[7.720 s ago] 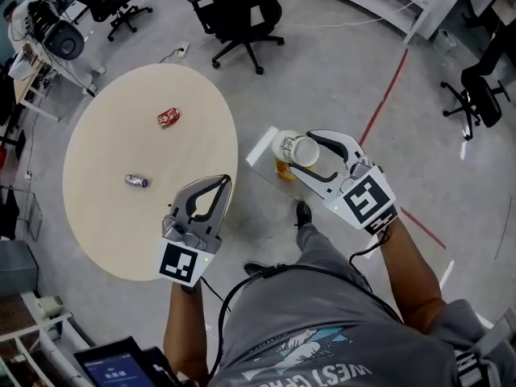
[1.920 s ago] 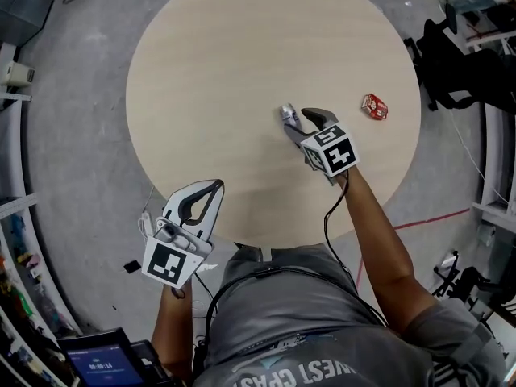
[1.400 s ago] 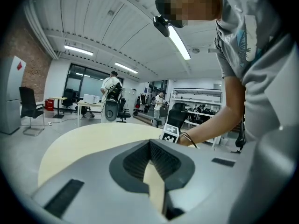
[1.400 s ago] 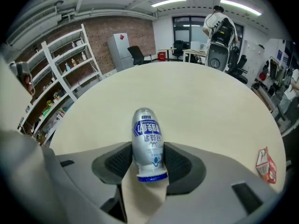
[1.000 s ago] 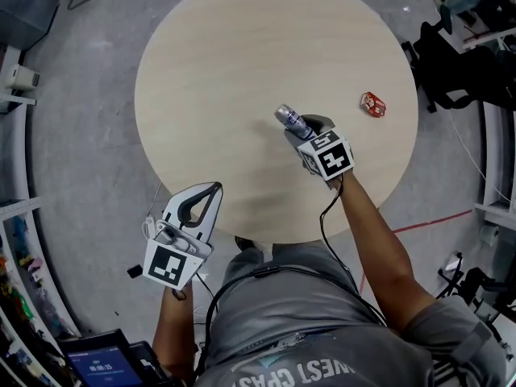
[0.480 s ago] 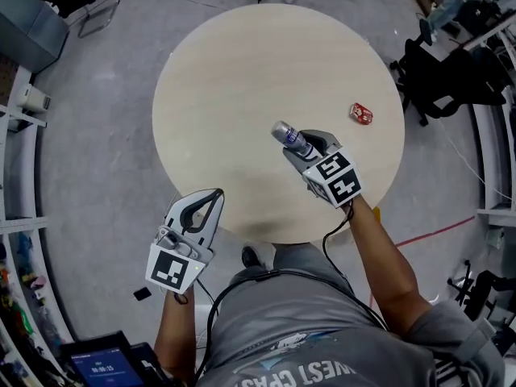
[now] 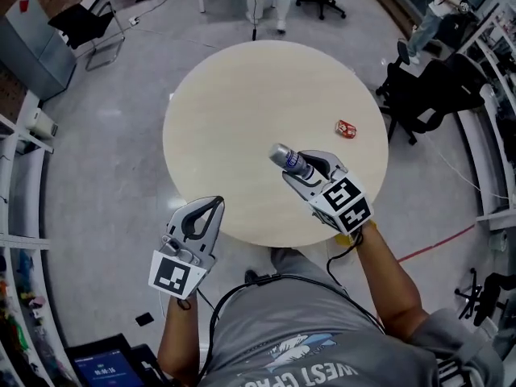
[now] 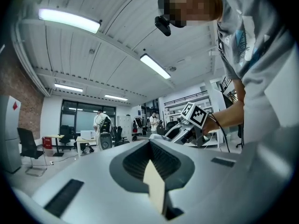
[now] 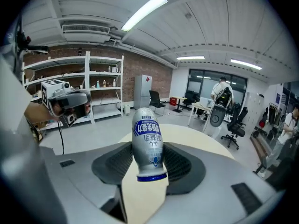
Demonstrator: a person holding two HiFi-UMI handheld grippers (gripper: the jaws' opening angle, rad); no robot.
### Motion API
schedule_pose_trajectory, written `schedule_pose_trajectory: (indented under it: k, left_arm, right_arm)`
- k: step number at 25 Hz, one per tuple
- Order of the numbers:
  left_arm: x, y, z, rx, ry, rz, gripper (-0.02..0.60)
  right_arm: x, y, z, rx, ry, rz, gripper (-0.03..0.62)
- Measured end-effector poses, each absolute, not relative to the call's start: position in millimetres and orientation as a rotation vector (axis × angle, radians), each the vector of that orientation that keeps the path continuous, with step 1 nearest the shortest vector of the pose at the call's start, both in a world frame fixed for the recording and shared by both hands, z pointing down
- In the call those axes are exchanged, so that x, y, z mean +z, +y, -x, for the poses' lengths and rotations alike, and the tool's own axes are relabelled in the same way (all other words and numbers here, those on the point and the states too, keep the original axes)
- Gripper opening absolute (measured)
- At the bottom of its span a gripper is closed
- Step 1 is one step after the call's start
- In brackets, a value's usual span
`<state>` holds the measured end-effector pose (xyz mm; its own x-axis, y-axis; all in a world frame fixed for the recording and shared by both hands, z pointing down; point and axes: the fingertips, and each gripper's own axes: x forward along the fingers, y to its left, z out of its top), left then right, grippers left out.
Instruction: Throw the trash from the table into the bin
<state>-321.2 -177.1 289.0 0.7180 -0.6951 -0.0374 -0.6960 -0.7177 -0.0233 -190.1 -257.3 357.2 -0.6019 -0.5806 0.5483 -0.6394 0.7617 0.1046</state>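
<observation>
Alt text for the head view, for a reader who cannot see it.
Seen from above, the right tongs grip a silver bottle over a round pale table, where a crushed red can lies near the right edge. The left tongs, closed and empty, are by the table's near edge.

silver bottle (image 9: 148,143) with a blue label and blue rim – red can (image 7: 346,129), pale beige bench (image 7: 234,95), grey floor (image 7: 121,135); left tongs (image 7: 211,203) and right tongs (image 7: 310,164) pale grey, each with a black-and-white square-patterned cube.
</observation>
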Motion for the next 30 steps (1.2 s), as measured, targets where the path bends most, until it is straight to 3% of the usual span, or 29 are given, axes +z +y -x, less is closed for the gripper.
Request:
schedule_pose_trajectory:
  k: [8, 20, 30]
  left_arm:
    - [243.8, -133.4, 322.6, 0.162, 1.058, 2.799, 0.043]
    - [215.7, -69.0, 284.0, 0.195, 0.830, 2.791, 0.043]
    - [217.3, -70.3, 180.1, 0.189, 0.466, 2.879, 0.043]
  right_arm:
    - [286.5, -177.6, 201.7, -0.031, -2.439, -0.930, 0.207]
    - [244.4, -73.8, 161.8, -0.125, -2.413, -1.097, 0.207]
    - [261.9, -41.1, 61.5, 0.007, -2.261, -1.374, 0.207]
